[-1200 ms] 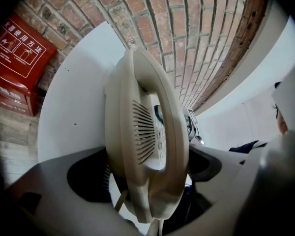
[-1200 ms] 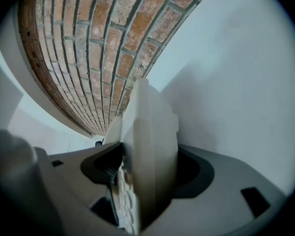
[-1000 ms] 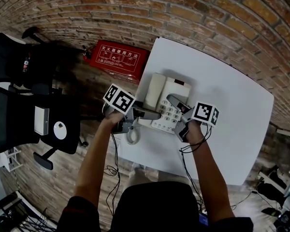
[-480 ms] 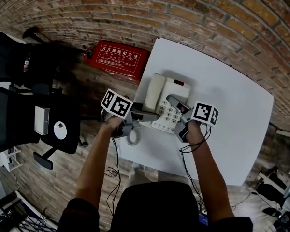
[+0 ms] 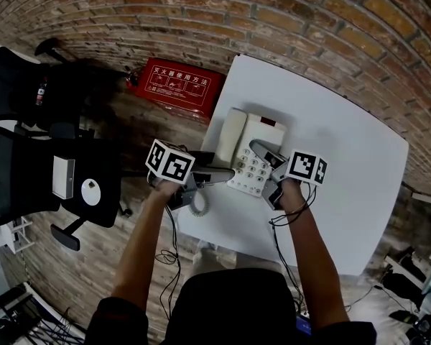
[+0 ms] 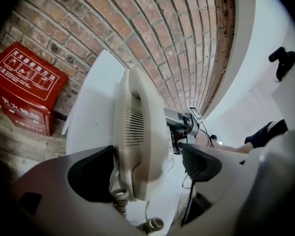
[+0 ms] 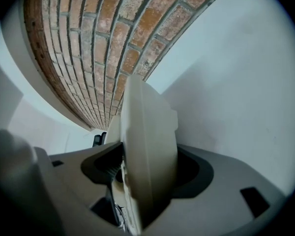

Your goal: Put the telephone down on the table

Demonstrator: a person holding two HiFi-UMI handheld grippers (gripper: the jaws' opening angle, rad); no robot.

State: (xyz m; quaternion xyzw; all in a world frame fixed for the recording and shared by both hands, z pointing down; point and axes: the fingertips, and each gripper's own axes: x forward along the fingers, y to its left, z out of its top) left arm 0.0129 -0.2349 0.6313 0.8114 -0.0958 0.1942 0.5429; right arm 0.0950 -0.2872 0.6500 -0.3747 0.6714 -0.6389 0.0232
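Observation:
The cream telephone (image 5: 257,144) stands on the white table (image 5: 345,157), its handset (image 5: 228,136) lying in the cradle on the left side. My left gripper (image 5: 223,165) reaches in from the left. In the left gripper view the handset (image 6: 137,132) lies between the jaws of my left gripper (image 6: 147,168), against the left pad, with a gap to the right pad. My right gripper (image 5: 267,162) is at the phone's right edge. In the right gripper view the phone's body (image 7: 147,141) fills the jaws of my right gripper (image 7: 147,173), which are shut on it.
The phone's coiled cord (image 5: 197,203) hangs at the table's left front edge. A red box (image 5: 176,85) with white print lies on the floor by the brick wall (image 5: 309,20). Black office chairs (image 5: 29,171) stand to the left.
My left gripper has drawn back a little to the left and toward me and has rolled slightly. The right gripper and the telephone have stayed where they were.

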